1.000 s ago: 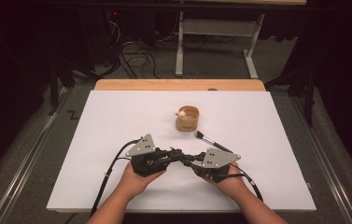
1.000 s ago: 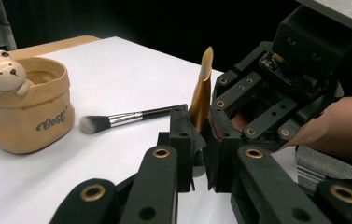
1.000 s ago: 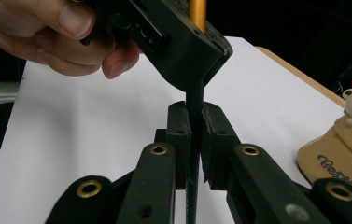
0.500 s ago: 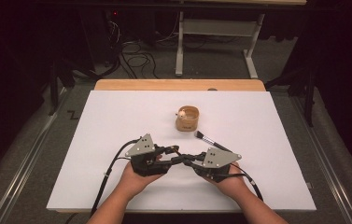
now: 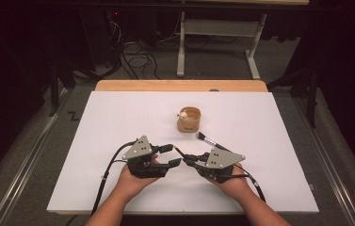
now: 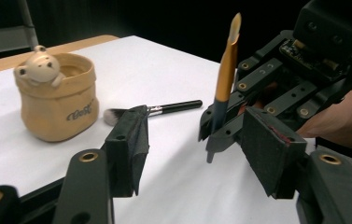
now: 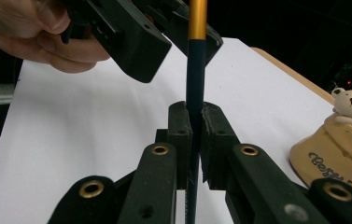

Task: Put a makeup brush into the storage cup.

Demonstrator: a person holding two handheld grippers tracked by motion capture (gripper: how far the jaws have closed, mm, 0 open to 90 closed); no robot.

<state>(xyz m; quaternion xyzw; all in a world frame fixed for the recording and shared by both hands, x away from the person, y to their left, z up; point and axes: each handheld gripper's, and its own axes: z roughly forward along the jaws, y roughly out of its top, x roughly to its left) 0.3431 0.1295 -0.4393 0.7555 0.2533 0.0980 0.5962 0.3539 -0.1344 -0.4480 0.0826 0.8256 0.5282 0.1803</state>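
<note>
A slim stick (image 7: 196, 60), orange at one end and dark blue at the other, stands clamped between the pads of my right gripper (image 7: 196, 116), which is shut on it. The left gripper view has the stick (image 6: 225, 79) just beyond my left gripper (image 6: 197, 140). The left jaws have just been opening and stand apart, their pads clear of the stick. In the high view the left gripper (image 5: 171, 156) and right gripper (image 5: 188, 159) face each other tip to tip near the table's front, with the stick (image 5: 180, 151) between them.
A tan cup with a small bear on its rim (image 5: 189, 120) stands behind the grippers on the white table sheet (image 5: 95, 141). A black-handled makeup brush (image 5: 211, 140) lies to the right of the cup. Cables trail from both grippers toward the front edge.
The left gripper's jaws have opened from shut and let go of the stick. The right gripper has stayed put, still clamped on it.
</note>
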